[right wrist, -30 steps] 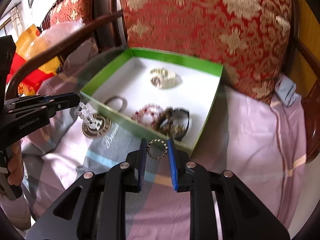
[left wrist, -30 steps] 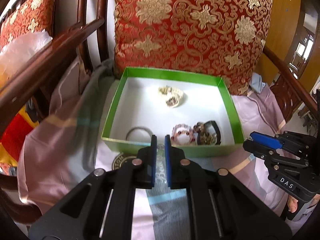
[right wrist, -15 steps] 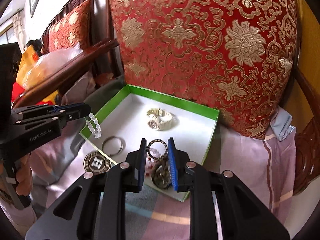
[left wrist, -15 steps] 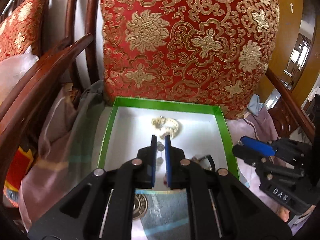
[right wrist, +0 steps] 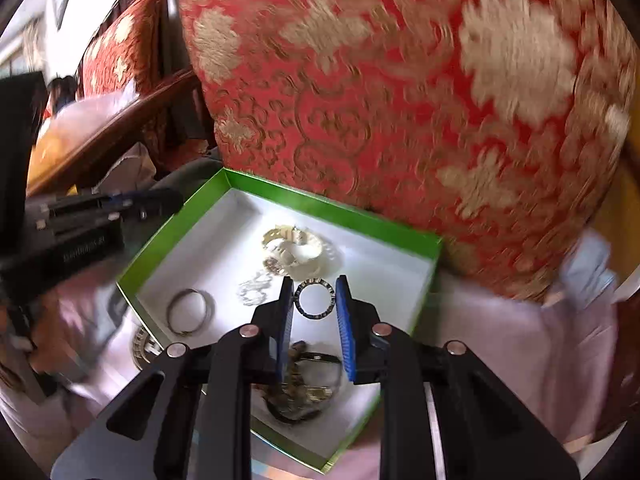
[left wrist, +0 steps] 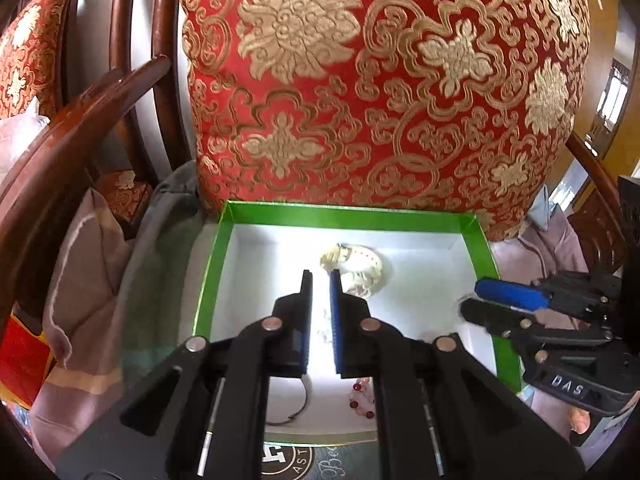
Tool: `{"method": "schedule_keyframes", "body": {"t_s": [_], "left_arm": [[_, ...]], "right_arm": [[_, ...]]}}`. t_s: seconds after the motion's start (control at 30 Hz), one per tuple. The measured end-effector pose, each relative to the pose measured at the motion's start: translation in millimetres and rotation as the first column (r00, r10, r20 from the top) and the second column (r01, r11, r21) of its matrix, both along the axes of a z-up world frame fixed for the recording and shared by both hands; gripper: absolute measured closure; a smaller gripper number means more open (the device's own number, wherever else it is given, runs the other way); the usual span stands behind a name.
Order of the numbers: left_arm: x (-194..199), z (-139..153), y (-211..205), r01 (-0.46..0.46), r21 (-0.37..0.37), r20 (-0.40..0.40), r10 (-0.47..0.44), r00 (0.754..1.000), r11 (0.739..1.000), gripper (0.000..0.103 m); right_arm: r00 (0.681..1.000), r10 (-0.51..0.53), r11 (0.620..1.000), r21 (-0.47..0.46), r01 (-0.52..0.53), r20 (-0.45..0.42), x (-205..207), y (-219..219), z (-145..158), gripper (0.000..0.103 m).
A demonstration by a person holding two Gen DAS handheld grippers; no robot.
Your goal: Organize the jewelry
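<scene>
A green box (left wrist: 208, 276) with a white floor sits on the chair seat; it also shows in the right wrist view (right wrist: 132, 280). In it lie a cream watch (left wrist: 356, 268), a thin metal bangle (right wrist: 190, 312), a red bead bracelet (left wrist: 362, 396) and dark bracelets (right wrist: 304, 384). A clear bead bracelet (right wrist: 256, 288) lies on the box floor, blurred. My left gripper (left wrist: 320, 280) hovers over the box, its jaws slightly apart and empty. My right gripper (right wrist: 314, 284) is shut on a dark studded ring (right wrist: 315, 298) above the box.
A large red and gold cushion (left wrist: 380, 80) stands right behind the box. Dark wooden chair arms (left wrist: 80, 120) rise on both sides. A pink striped cloth (right wrist: 500, 340) covers the seat. A round metal medallion (left wrist: 288, 460) lies in front of the box.
My left gripper has moved forward over the box and let go of the clear bead bracelet, which now lies on the box floor. My right gripper has moved over the box with the ring.
</scene>
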State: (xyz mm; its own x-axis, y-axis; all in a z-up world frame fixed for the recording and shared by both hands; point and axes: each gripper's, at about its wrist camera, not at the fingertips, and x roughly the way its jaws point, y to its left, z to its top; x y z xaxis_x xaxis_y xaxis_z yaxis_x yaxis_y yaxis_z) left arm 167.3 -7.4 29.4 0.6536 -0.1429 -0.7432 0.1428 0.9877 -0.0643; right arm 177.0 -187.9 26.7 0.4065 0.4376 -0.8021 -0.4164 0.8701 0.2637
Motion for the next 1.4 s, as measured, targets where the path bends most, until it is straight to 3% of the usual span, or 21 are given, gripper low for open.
{"method": "schedule_keyframes", "body": {"t_s": [0.07,0.1,0.27,0.37,0.43,0.5,0.63,0.77,0.87,1.0,1.4], "left_arm": [[-1,-6,1,-0.001,0.013,-0.004,0.001,1.000,1.000,0.095],[-3,-11,3,-0.008,0.014,-0.012,0.008,1.000,1.000,0.095],[-2,-30,8,-0.044,0.036,-0.041,0.045,0.998,0.998,0.090],[-3,-32,8,-0.060,0.059,-0.029,0.062,0.998,0.996,0.072],[-7,-29,11,-0.084,0.059,-0.006,0.084,0.996,0.995,0.045],[-11,-25,12,-0.101,0.057,0.010,0.101,0.995,0.993,0.038],[-23,-11,10,-0.128,0.072,0.019,0.127,0.992,0.989,0.014],[-34,-1,9,-0.128,0.061,0.034,0.126,0.991,0.990,0.003],[-36,-6,6,-0.143,0.083,-0.005,0.144,0.990,0.986,0.002],[-35,-17,8,-0.156,0.078,-0.061,0.161,0.985,0.985,0.002],[-36,-24,4,-0.144,0.132,-0.069,0.154,0.986,0.981,0.002]], "right_arm": [[1.000,0.014,1.000,0.021,-0.014,-0.013,0,5,-5,0.073],[1.000,0.012,1.000,0.017,-0.012,-0.006,-1,8,-5,0.060],[1.000,0.012,1.000,0.019,-0.012,0.021,-6,10,3,0.058],[0.999,-0.046,0.997,0.065,0.046,0.000,-2,-5,10,0.053],[0.995,-0.098,0.993,0.064,0.097,0.012,-1,-12,13,0.028],[0.992,-0.122,0.992,0.037,0.121,0.024,-3,-14,15,0.018],[0.994,-0.103,0.994,-0.043,0.104,0.034,-11,-2,13,0.015],[0.995,-0.064,0.992,-0.105,0.071,0.072,-18,11,16,0.015],[0.997,-0.061,0.991,-0.112,0.066,0.046,-20,13,18,0.001],[0.997,-0.069,0.989,-0.127,0.073,0.035,-23,13,16,0.001],[0.998,-0.062,0.985,-0.161,0.061,0.000,-24,17,6,0.001]]}}
